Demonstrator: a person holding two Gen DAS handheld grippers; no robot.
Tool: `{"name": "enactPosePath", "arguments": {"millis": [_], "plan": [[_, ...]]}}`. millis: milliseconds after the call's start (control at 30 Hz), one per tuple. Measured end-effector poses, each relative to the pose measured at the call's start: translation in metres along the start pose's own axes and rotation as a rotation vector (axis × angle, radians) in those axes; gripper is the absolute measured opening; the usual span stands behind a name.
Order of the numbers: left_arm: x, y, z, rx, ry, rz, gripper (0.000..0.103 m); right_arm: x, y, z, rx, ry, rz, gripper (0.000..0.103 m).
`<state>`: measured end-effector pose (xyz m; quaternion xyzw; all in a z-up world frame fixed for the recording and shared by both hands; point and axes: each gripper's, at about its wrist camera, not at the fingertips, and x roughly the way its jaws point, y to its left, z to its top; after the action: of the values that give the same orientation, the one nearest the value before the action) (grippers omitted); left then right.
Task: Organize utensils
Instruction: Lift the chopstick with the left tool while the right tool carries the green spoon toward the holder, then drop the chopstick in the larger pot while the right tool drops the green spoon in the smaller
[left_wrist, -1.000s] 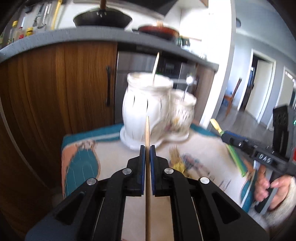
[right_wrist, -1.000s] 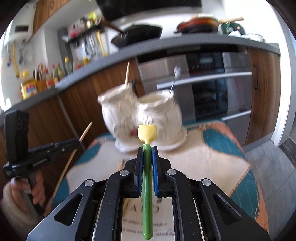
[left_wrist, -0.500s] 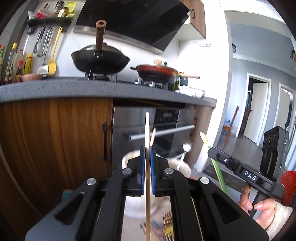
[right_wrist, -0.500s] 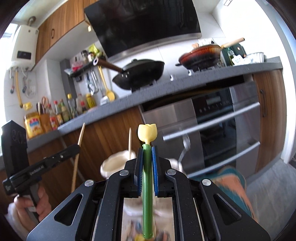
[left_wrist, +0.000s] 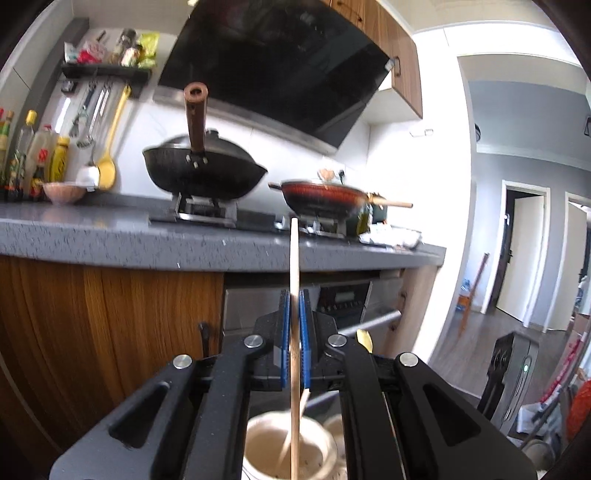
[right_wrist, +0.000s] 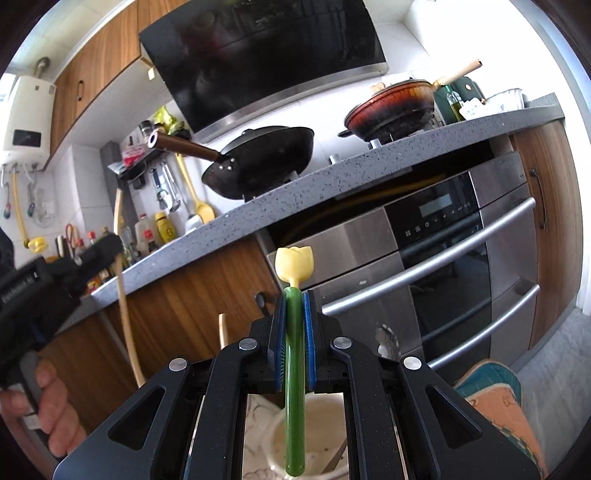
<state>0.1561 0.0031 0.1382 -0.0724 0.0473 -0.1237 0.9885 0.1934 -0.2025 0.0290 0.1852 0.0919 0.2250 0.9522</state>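
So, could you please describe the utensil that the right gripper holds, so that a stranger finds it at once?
Find the steel oven under the grey counter. In front of it the right gripper holds a green-handled utensil upright over a cream holder. Unlike the plain wooden sticks nearby, it has a yellow tulip-shaped top.
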Motion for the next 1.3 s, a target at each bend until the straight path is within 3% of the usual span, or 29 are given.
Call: {"name": "enactPosePath", "arguments": {"millis": [133,300,700,833,1300], "plan": [[0.008,-0.002,0.0,0.02,-0.045,0.049,0.005,0.009,-0.005,-0.005,-0.005,0.014,-0.018,0.01],[0.017,-0.002,-0.016,0.051,-0.02,0.081,0.005,0.017,-0.006,-0.015,-0.045,0.036,-0.06,0.01],[0.006,0.006,-0.06,0.044,0.142,0.074,0.005,-0.003,0.005,-0.031,-0.131,0.078,-0.115,0.01],[-0.003,0.0,-0.074,0.092,0.174,0.077,0.005,-0.017,0.003,-0.038,-0.126,0.101,-0.114,0.01],[0.0,0.001,-0.092,0.107,0.254,0.047,0.005,-0.022,-0.001,-0.055,-0.117,0.156,-0.111,0.011]]}}
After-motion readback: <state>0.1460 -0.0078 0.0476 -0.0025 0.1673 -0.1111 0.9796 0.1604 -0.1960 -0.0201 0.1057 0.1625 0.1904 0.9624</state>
